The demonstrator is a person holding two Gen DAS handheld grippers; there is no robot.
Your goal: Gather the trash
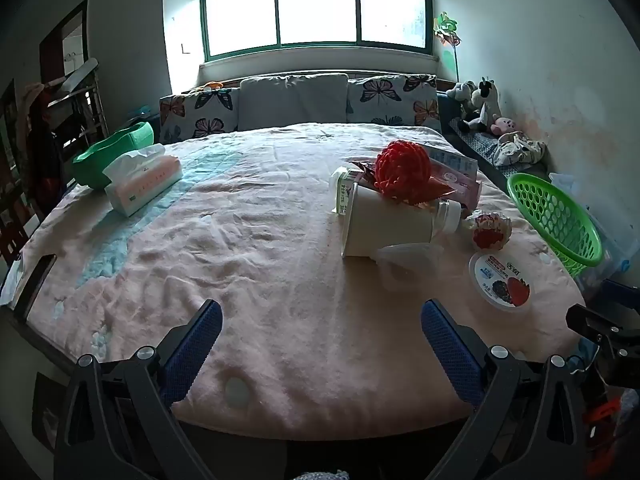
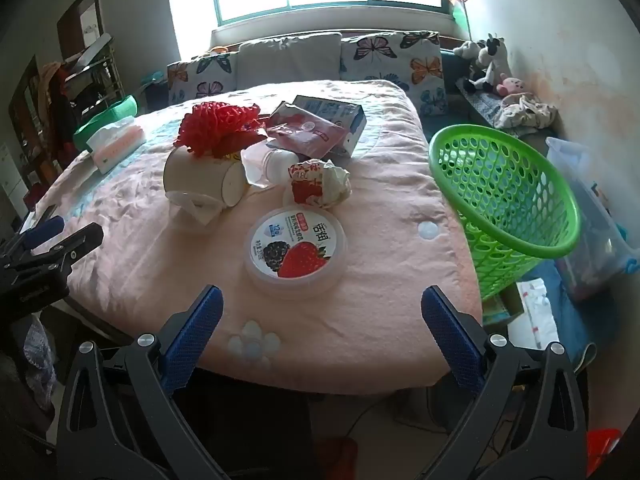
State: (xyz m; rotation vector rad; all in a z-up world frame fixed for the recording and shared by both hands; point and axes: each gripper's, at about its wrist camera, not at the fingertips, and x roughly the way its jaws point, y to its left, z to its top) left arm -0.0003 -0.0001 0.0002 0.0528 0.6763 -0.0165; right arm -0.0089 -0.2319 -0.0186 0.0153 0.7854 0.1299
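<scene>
Both hand-held grippers, left hand-held gripper [image 1: 320,344] and right hand-held gripper [image 2: 320,332], gape empty. Yogurt tub [image 2: 295,249] looks light, thin-walled: pinch your pads across its rim.

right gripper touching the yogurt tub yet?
Apart. Right wrist view: bare blanket shows between the open right gripper and the yogurt tub.

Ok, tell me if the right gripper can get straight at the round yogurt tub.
Probably yes: the right gripper is open, the yogurt tub lies just ahead, and only bare blanket lies between.
</scene>
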